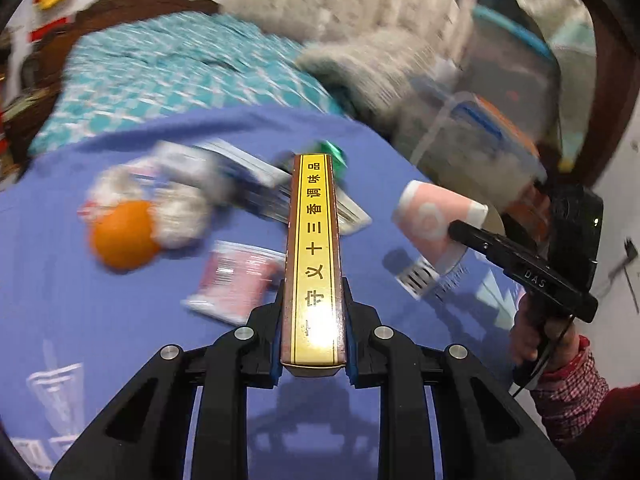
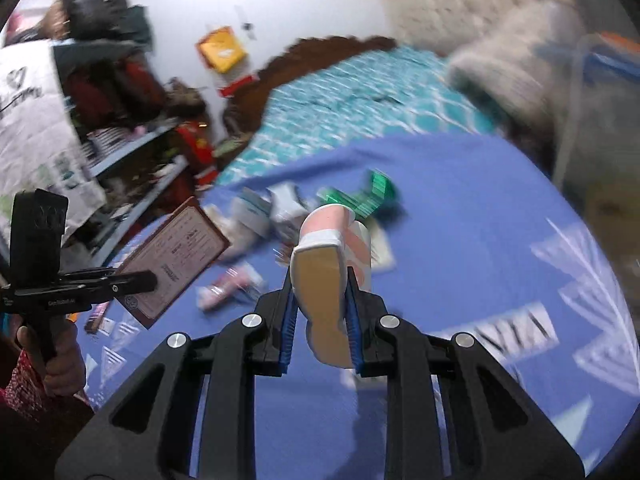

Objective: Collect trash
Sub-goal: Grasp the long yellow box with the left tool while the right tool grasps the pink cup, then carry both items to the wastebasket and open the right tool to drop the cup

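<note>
My left gripper (image 1: 313,300) is shut on a flat brown and gold seasoning box (image 1: 313,248), held edge-on above the blue cloth; the box also shows in the right wrist view (image 2: 176,256). My right gripper (image 2: 320,292) is shut on a squashed pink and white paper cup (image 2: 324,280), also seen in the left wrist view (image 1: 436,216). On the cloth lie an orange (image 1: 124,236), a pink wrapper (image 1: 236,280), crumpled white paper (image 1: 180,208), a booklet (image 1: 256,176) and a green packet (image 2: 360,196).
The blue cloth (image 1: 120,340) covers a surface next to a bed with a teal patterned cover (image 1: 160,72). A grey blanket (image 1: 380,60) and plastic storage boxes (image 1: 500,100) stand at the right. Cluttered shelves (image 2: 120,140) stand at the left.
</note>
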Demonstrator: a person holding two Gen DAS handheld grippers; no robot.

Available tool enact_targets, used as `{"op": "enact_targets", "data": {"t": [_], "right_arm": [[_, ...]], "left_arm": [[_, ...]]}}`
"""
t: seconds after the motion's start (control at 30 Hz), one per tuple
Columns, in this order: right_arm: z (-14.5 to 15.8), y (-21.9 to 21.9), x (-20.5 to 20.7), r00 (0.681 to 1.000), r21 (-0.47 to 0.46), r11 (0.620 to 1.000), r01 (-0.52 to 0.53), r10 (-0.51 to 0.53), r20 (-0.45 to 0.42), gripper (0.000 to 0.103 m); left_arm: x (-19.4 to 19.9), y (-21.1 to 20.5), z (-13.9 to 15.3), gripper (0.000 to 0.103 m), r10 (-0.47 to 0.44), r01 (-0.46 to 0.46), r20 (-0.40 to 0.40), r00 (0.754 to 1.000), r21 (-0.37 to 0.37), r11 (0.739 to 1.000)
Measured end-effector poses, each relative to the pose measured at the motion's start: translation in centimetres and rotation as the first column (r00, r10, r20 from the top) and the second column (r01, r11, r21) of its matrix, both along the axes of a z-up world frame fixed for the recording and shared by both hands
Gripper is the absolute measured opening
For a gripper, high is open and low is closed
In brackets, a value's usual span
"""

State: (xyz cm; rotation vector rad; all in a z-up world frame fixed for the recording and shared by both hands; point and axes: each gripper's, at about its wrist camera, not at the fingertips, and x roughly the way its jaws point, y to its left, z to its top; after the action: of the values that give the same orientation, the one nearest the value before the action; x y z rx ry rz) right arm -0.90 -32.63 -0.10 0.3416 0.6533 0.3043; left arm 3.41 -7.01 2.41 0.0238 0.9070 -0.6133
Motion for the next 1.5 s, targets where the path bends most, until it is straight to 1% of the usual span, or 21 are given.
{"op": "enact_targets", "data": {"t": [0.07, 0.17, 0.33, 0.47, 0.57, 0.67, 0.77, 0.8, 0.83, 0.87, 0.9, 0.93, 0.97, 1.03, 1.1, 1.2, 1.27, 1.37, 1.43, 1.47, 1.5], "right_arm": [[-0.9, -1.5, -0.9, 0.999, 0.001, 0.999, 0.045, -0.045, -0.019, 0.024], [-1.6, -4.0, -2.0, 0.993, 0.006, 0.994, 0.113, -0.113, -0.026, 0.024], [-2.0, -10.6, -3.1, 0.959, 0.032, 0.959, 0.282, -0.281, -0.025, 0.024], [-1.7, -17.5, -3.6, 0.898, 0.066, 0.895, 0.440, -0.439, -0.035, 0.024], [-2.2, -22.1, -3.1, 0.845, 0.082, 0.842, 0.534, -0.528, -0.083, 0.024], [-3.0, -24.7, -2.7, 0.811, 0.088, 0.807, 0.583, -0.572, -0.122, 0.025], [-3.8, -25.7, -2.3, 0.787, 0.097, 0.783, 0.614, -0.598, -0.149, 0.028], [-4.2, -25.9, -2.2, 0.778, 0.100, 0.774, 0.625, -0.608, -0.157, 0.029], [-4.5, -26.0, -2.0, 0.774, 0.111, 0.768, 0.630, -0.611, -0.166, 0.033], [-4.7, -26.1, -2.3, 0.771, 0.120, 0.764, 0.634, -0.613, -0.172, 0.045], [-5.0, -26.1, -2.2, 0.766, 0.124, 0.758, 0.640, -0.617, -0.181, 0.054], [-5.2, -26.0, -2.2, 0.759, 0.121, 0.752, 0.648, -0.624, -0.183, 0.066], [-5.2, -26.0, -2.0, 0.754, 0.117, 0.748, 0.654, -0.631, -0.180, 0.067], [-5.1, -25.7, -2.1, 0.743, 0.103, 0.738, 0.667, -0.651, -0.156, 0.067], [-4.8, -25.4, -2.4, 0.736, 0.092, 0.731, 0.676, -0.664, -0.132, 0.067], [-4.2, -24.6, -3.1, 0.726, 0.093, 0.720, 0.687, -0.681, -0.095, 0.067], [-3.5, -23.8, -3.9, 0.732, 0.107, 0.724, 0.681, -0.680, -0.054, 0.066], [-2.6, -22.3, -5.1, 0.736, 0.087, 0.733, 0.674, -0.677, 0.008, 0.066], [-2.6, -21.7, -5.7, 0.729, 0.072, 0.729, 0.681, -0.684, 0.025, 0.066], [-2.6, -21.6, -5.6, 0.729, 0.070, 0.729, 0.681, -0.684, 0.026, 0.065], [-2.6, -21.5, -5.6, 0.731, 0.072, 0.730, 0.680, -0.683, 0.022, 0.065]], "left_arm": [[0.5, -3.1, -1.2, 0.021, -0.057, 0.058, -0.027, 0.998, 0.030, 0.998], [1.4, -7.0, -2.3, 0.021, -0.132, 0.135, -0.065, 0.989, 0.043, 0.990], [3.4, -16.0, -2.4, 0.021, -0.281, 0.287, -0.074, 0.957, 0.088, 0.954], [4.6, -24.4, -2.4, 0.021, -0.395, 0.400, -0.069, 0.916, 0.134, 0.907], [5.2, -30.5, -3.1, 0.021, -0.454, 0.461, -0.080, 0.887, 0.170, 0.871], [5.4, -35.1, -4.0, 0.022, -0.490, 0.497, -0.090, 0.867, 0.212, 0.841], [5.9, -39.0, -5.2, 0.023, -0.507, 0.512, -0.092, 0.857, 0.262, 0.818], [6.0, -39.6, -5.5, 0.038, -0.503, 0.507, -0.090, 0.860, 0.277, 0.816], [6.4, -40.2, -5.8, 0.051, -0.490, 0.493, -0.090, 0.867, 0.301, 0.816], [6.7, -40.8, -6.1, 0.069, -0.478, 0.478, -0.084, 0.875, 0.316, 0.820], [6.9, -41.1, -6.2, 0.070, -0.468, 0.462, -0.066, 0.881, 0.328, 0.824], [7.0, -41.2, -6.2, 0.070, -0.465, 0.455, -0.055, 0.883, 0.338, 0.824], [7.2, -41.3, -6.0, 0.070, -0.462, 0.451, -0.052, 0.885, 0.344, 0.824], [7.4, -40.9, -5.3, 0.071, -0.453, 0.441, -0.045, 0.890, 0.329, 0.835], [7.3, -40.0, -4.5, 0.077, -0.447, 0.430, -0.020, 0.894, 0.311, 0.848], [7.2, -38.6, -3.6, 0.077, -0.432, 0.413, 0.003, 0.902, 0.289, 0.864], [7.3, -37.4, -3.0, 0.076, -0.424, 0.406, 0.012, 0.906, 0.264, 0.875], [7.2, -36.4, -2.6, 0.076, -0.423, 0.406, 0.019, 0.906, 0.243, 0.881], [6.8, -36.3, -3.2, 0.076, -0.436, 0.420, 0.006, 0.900, 0.258, 0.870], [6.5, -36.5, -3.6, 0.072, -0.443, 0.426, 0.002, 0.897, 0.271, 0.863], [6.2, -36.8, -4.2, 0.055, -0.455, 0.437, -0.008, 0.891, 0.291, 0.851]]}}
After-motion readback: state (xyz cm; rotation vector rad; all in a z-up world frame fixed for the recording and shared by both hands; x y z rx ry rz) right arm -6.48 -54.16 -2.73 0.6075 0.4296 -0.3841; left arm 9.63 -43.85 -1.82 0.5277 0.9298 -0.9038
